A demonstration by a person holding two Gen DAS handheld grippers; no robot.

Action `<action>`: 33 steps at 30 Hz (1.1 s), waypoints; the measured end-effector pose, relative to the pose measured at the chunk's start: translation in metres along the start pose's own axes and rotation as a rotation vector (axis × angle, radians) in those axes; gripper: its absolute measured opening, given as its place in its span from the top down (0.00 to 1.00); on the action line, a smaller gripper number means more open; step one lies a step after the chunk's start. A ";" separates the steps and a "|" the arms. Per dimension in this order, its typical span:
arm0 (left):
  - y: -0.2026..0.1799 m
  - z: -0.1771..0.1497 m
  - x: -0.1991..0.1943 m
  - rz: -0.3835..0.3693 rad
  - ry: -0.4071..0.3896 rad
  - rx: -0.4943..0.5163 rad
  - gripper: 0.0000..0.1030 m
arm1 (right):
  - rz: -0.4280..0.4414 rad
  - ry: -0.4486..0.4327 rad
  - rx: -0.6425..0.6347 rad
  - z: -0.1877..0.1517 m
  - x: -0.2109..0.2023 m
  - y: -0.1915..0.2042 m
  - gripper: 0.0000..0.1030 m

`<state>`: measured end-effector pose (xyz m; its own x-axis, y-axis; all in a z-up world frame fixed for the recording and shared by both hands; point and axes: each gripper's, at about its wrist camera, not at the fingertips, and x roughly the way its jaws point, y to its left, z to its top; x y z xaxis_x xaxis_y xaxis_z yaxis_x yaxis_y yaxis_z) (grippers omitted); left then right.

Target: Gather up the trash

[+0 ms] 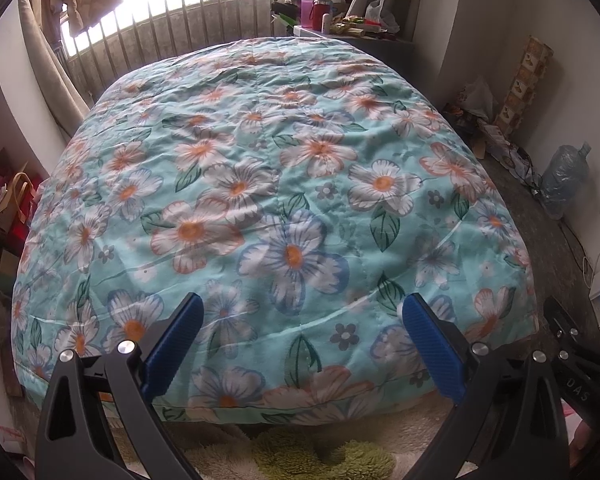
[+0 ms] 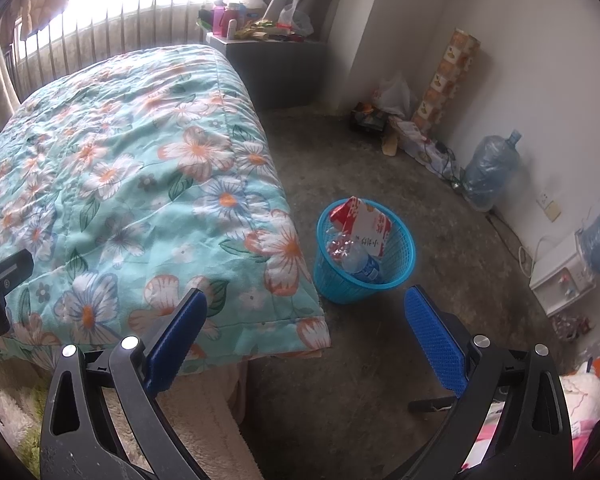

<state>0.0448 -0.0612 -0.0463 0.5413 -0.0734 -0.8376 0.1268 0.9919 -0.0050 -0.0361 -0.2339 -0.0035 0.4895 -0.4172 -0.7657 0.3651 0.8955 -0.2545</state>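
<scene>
Two pairs of tongs, both spread wide and holding nothing. Left tongs [image 1: 302, 326] hover over the foot of a bed covered by a floral quilt [image 1: 284, 184]. Right tongs [image 2: 306, 318] hang above the bed's corner and the bare floor [image 2: 440, 216]. Trash lies in a blue mesh basket [image 2: 398, 258] standing on the floor just beside the bed: a red-and-white carton [image 2: 366, 222], a plastic bottle [image 2: 362, 266] and crumpled clear wrapping [image 2: 339, 246]. A large water jug [image 2: 490, 170] stands against the wall.
</scene>
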 end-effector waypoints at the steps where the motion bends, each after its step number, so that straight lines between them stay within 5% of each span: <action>1: 0.000 0.000 0.000 0.000 0.000 0.001 0.05 | 0.000 -0.001 0.000 -0.001 0.000 0.000 0.08; 33: 0.002 0.000 0.001 0.003 0.001 -0.004 0.05 | -0.006 -0.004 0.004 0.003 -0.002 0.007 0.08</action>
<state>0.0461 -0.0593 -0.0472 0.5409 -0.0699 -0.8382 0.1214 0.9926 -0.0045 -0.0324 -0.2267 -0.0021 0.4900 -0.4234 -0.7620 0.3715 0.8922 -0.2569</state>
